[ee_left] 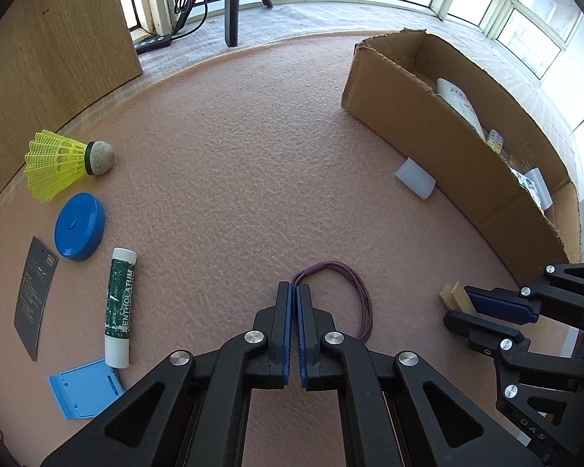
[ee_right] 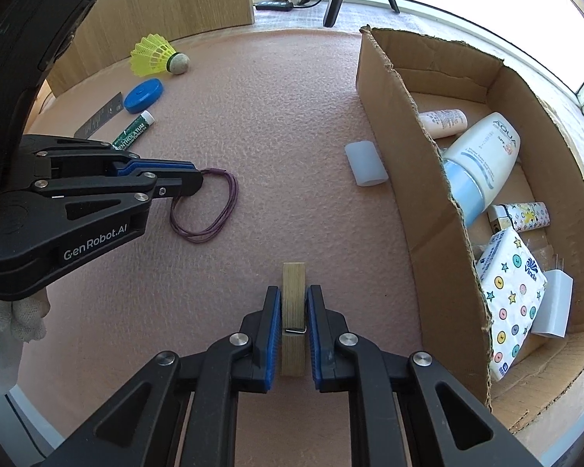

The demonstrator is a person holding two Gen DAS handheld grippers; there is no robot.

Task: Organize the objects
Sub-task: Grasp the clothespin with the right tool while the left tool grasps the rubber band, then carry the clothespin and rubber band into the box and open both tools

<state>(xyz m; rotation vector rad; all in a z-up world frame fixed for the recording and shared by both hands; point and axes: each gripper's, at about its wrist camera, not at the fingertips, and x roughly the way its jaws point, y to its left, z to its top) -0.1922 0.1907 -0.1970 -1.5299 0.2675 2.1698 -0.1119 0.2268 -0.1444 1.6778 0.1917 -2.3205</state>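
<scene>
My left gripper (ee_left: 295,292) is shut on one end of a purple hair tie (ee_left: 350,292) that lies on the pink mat; it also shows in the right wrist view (ee_right: 210,210) with the left gripper (ee_right: 192,179) pinching it. My right gripper (ee_right: 294,299) is closed on a wooden clothespin (ee_right: 293,299), both pads touching its sides; the clothespin also shows in the left wrist view (ee_left: 453,295) by the right gripper (ee_left: 461,303). An open cardboard box (ee_right: 401,116) stands to the right.
On the left lie a yellow shuttlecock (ee_left: 62,163), a blue round case (ee_left: 80,225), a Mentholatum stick (ee_left: 120,307), a dark card (ee_left: 35,299) and a light blue holder (ee_left: 85,393). A white cap (ee_right: 365,163) lies beside the box. The box holds bottles and a tissue pack (ee_right: 510,295).
</scene>
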